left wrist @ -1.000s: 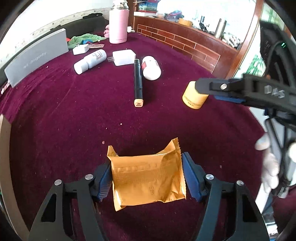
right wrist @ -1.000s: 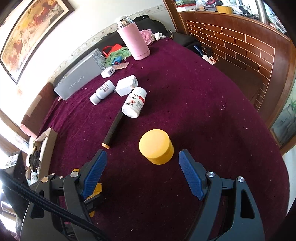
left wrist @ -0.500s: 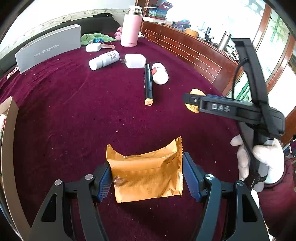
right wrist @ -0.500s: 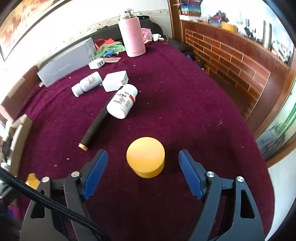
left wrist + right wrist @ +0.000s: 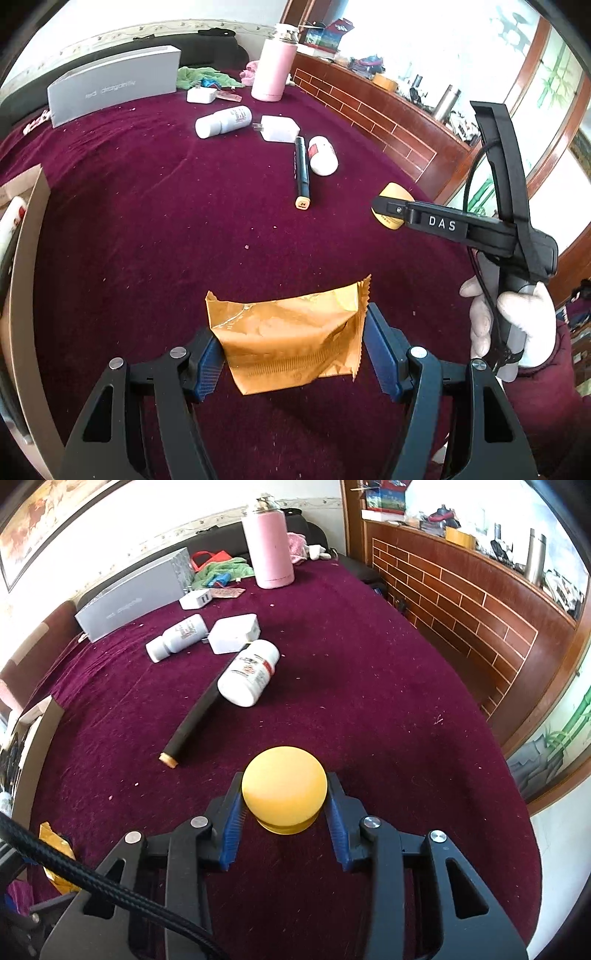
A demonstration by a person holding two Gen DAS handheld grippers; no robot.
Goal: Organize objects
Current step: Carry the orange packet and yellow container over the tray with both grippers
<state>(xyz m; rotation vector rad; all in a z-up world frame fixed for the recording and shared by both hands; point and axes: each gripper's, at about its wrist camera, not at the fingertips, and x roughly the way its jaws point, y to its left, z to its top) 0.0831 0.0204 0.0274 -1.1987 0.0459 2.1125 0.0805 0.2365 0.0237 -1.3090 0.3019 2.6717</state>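
The left gripper clamps the orange foil packet by its side edges, lifted for carrying. The right gripper is closing around the yellow jar on the maroon cloth, apparently to lift it.

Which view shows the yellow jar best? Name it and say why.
The right wrist view: the yellow jar sits whole and near, between the closing right tongs, whose blue pads meet its sides. The left wrist view shows only a far sliver of the jar, mostly hidden behind the right tongs' black finger.
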